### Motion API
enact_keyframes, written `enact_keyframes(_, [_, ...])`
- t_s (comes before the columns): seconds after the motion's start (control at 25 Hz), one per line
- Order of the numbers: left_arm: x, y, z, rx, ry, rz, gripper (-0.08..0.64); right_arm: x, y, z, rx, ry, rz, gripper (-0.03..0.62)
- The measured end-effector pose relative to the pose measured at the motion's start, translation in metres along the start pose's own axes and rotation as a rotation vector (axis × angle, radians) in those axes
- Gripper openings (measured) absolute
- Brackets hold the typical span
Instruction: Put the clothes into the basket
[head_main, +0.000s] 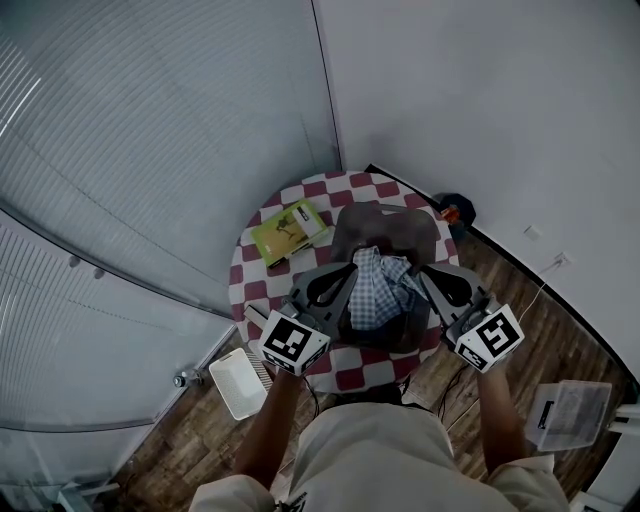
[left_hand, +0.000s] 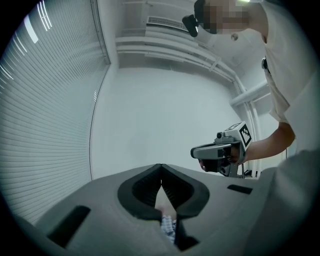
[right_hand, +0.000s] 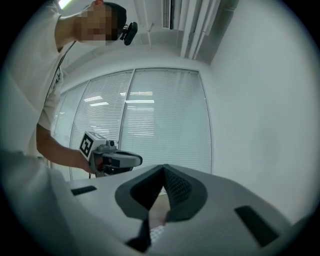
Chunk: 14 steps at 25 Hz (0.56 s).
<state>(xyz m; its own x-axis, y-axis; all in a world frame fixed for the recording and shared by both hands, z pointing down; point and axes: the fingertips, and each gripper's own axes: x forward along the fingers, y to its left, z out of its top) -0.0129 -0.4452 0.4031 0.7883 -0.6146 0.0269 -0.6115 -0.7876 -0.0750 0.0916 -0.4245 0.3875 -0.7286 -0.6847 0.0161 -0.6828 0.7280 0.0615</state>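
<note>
A corner of a room, slatted blinds on one side and a plain white wall on the other, holds a small round worktop (head_main: 352, 190) under a red-and-white checked cloth. A green booklet (head_main: 288, 230) lies on it, off to the outer side of the left jaws.

The left gripper (head_main: 348, 270) (left_hand: 161, 186) has its jaws pressed together, with a strip of blue-and-white checked shirt (head_main: 378, 285) (left_hand: 169, 229) pinched at their root. The right gripper (head_main: 422, 270) (right_hand: 163, 191) is likewise fully closed, with the same checked fabric (right_hand: 156, 233) caught low in its jaws.

The shirt hangs bunched in the gap between the two pairs of jaws. Its long axis runs along the line in which they point, not across from one to the other. Beneath it sits a dark mass that I cannot identify.

What looks like the basket (head_main: 385, 222), a grey tub, stands just beyond both sets of jaw tips, straight ahead and close. Neither hand seems clearly nearer. By my reading, the coming move is a short carry forward with both hands together, then a release over the opening.
</note>
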Motion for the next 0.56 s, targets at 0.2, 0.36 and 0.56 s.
enact_keyframes(0.2, [0.001, -0.003, 0.001, 0.006, 0.002, -0.007, 0.014, 0.008, 0.008, 0.001, -0.026, 0.002, 0.015, 0.020])
enact_keyframes(0.36, [-0.001, -0.003, 0.003, 0.003, -0.002, 0.000, 0.014, 0.013, 0.015, 0.003, -0.035, 0.000, 0.043, 0.020])
enact_keyframes(0.56, [-0.003, -0.004, 0.004, 0.005, -0.001, 0.004, 0.014, 0.016, 0.020, 0.001, -0.028, 0.004, 0.059, 0.020])
